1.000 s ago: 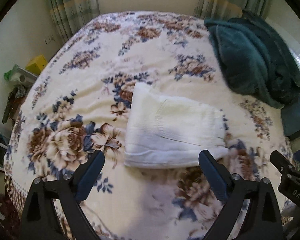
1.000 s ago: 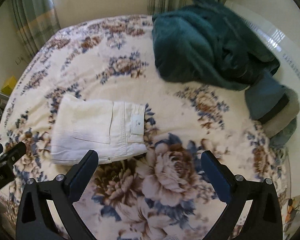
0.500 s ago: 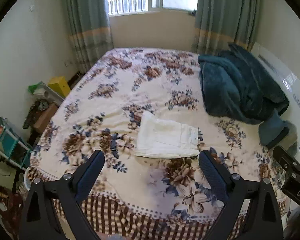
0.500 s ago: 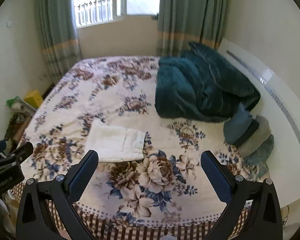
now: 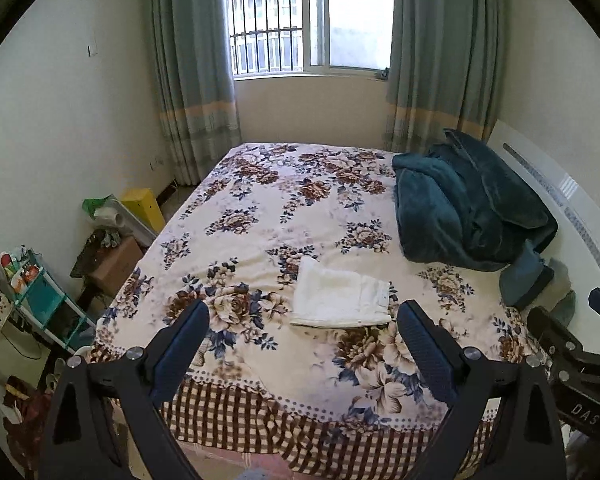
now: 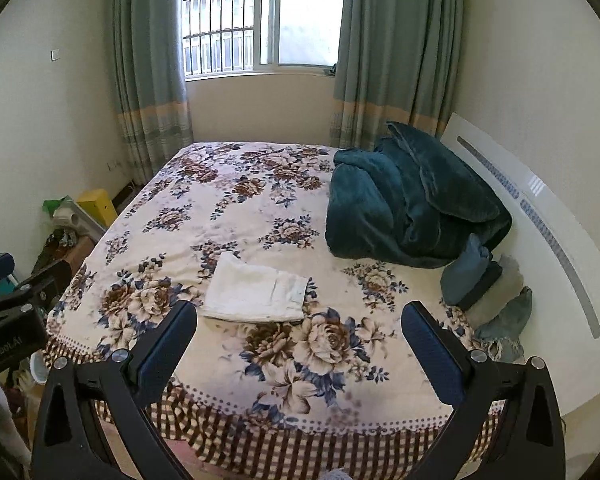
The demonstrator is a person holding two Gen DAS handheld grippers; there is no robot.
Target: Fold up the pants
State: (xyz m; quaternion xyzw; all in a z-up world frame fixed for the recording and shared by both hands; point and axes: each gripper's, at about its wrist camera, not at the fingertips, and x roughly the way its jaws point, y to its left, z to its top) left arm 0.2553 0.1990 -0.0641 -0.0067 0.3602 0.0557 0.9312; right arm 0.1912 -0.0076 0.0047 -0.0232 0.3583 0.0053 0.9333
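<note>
White pants (image 5: 338, 298) lie folded into a small flat rectangle on the floral bedspread (image 5: 260, 216), near the bed's front edge. They also show in the right wrist view (image 6: 256, 292). My left gripper (image 5: 302, 344) is open and empty, held well back from the bed, off its front edge. My right gripper (image 6: 300, 344) is open and empty too, likewise back from the bed. Neither touches the pants.
A crumpled teal blanket (image 5: 464, 216) lies at the bed's right by the white headboard (image 6: 540, 216), with folded clothes (image 6: 476, 276) below it. Boxes and a shelf (image 5: 40, 292) crowd the floor at left. A curtained window (image 5: 312, 20) is behind.
Both grippers have pulled far back and up from the bed. The folded pants stay where they lay and look much smaller; the whole room has come into view.
</note>
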